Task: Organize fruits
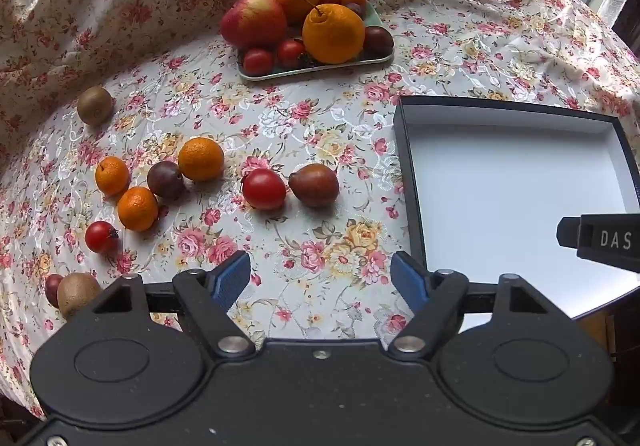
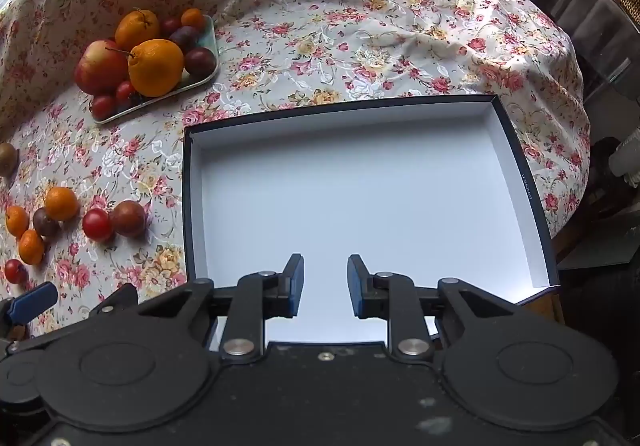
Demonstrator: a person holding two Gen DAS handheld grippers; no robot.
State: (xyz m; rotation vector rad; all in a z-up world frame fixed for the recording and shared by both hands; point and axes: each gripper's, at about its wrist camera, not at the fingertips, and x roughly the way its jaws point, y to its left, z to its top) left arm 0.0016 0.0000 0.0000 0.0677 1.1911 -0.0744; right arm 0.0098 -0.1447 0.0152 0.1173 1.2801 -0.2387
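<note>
Left tongs (image 1: 320,278) hang wide open over the floral tabletop (image 1: 320,149), nothing between them. Loose fruit sits left, white box (image 1: 516,181) right

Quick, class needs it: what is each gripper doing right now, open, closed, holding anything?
Left gripper: open, empty, above the tablecloth.
Right gripper: narrowed as far as it goes, holding nothing.

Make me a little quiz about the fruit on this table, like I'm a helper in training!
1. True or false: the white box has no fruit in it.
2. What sits beside the apple on the green tray? A) bananas B) big oranges C) grapes
3. Fill in: ___ small oranges lie loose on the flowery cloth, off the tray.

Key: 1 true; 2 B; 3 three.
</note>
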